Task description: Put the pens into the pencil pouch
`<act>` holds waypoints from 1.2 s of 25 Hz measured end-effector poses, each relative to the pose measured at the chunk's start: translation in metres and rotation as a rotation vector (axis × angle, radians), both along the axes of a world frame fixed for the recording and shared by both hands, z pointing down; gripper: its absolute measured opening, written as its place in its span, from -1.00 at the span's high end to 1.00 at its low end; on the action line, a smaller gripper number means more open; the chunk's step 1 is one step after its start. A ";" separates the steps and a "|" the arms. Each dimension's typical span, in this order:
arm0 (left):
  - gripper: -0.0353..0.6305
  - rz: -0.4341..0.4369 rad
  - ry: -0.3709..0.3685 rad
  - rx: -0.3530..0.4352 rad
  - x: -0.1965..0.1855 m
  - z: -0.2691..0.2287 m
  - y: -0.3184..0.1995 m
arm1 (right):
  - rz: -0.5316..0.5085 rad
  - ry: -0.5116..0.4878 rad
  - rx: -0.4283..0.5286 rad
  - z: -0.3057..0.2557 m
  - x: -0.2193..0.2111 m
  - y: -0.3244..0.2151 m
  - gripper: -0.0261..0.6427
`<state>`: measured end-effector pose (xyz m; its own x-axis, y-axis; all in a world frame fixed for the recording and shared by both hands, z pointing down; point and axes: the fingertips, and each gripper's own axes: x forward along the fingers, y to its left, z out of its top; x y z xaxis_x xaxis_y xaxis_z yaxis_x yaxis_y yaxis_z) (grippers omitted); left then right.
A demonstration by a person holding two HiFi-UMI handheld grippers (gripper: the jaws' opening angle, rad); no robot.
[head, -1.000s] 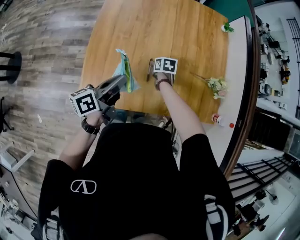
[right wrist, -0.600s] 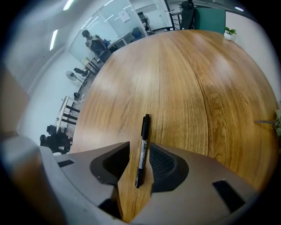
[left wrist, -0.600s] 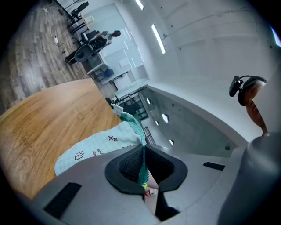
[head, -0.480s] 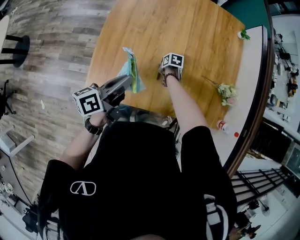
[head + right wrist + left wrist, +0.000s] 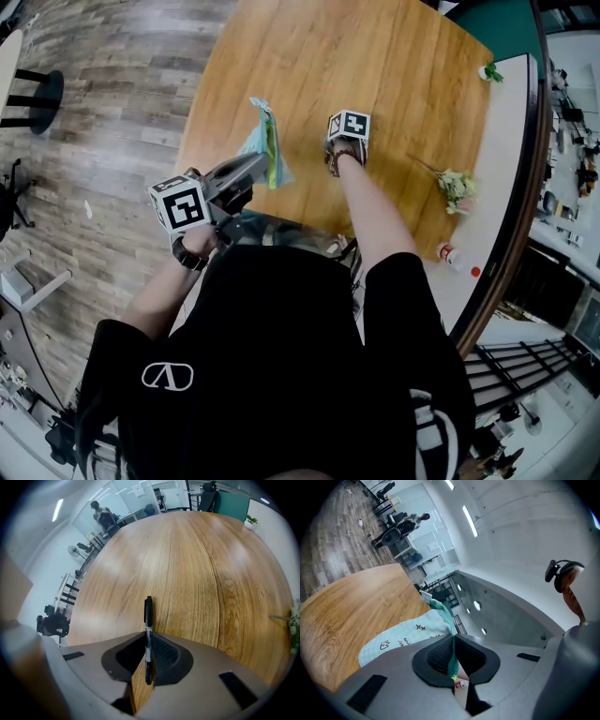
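Observation:
A black pen (image 5: 148, 616) lies on the wooden table (image 5: 375, 56), and my right gripper (image 5: 148, 644) points steeply down over it, its jaws closing, with the pads meeting on the pen's barrel. In the head view the right gripper (image 5: 334, 148) sits under its marker cube near the table's middle, and the pen is hidden there. A teal mesh pencil pouch (image 5: 266, 148) hangs off the table's near left part. My left gripper (image 5: 259, 167) is shut on the pouch's lower edge and holds it up. The left gripper (image 5: 453, 657) view shows the pouch (image 5: 405, 639) fabric pinched between the pads.
A sprig of artificial flowers (image 5: 456, 186) lies at the table's right. A small bottle with a red cap (image 5: 448, 253) stands on the white ledge beside it. A small potted plant (image 5: 487, 72) is at the far right corner. A black stool (image 5: 37, 94) stands on the floor at left.
My right gripper has come down onto the table and its jaws have drawn in around the pen. The left gripper keeps its hold on the pouch in the same place.

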<state>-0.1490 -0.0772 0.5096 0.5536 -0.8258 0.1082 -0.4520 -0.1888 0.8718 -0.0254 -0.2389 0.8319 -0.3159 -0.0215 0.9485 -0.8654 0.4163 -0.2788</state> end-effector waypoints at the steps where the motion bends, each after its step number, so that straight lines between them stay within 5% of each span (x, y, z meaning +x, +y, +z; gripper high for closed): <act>1: 0.85 0.003 -0.001 0.003 0.001 -0.001 -0.001 | 0.002 -0.009 0.005 -0.002 0.001 -0.002 0.79; 8: 0.85 0.041 -0.002 0.035 0.003 -0.014 -0.004 | 0.038 -0.098 0.156 -0.066 0.003 -0.037 0.79; 16: 0.85 0.105 0.000 0.087 0.021 -0.037 -0.014 | -0.003 -0.264 0.579 -0.226 0.007 -0.068 0.79; 30: 0.85 0.238 0.001 0.170 0.068 -0.071 -0.049 | 0.027 -0.530 1.176 -0.456 0.052 -0.002 0.79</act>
<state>-0.0811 -0.1263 0.4384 0.7342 -0.6786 -0.0212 -0.3763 -0.4327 0.8193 0.0265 -0.2407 0.3755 -0.6325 -0.7659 0.1153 -0.7743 0.6290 -0.0692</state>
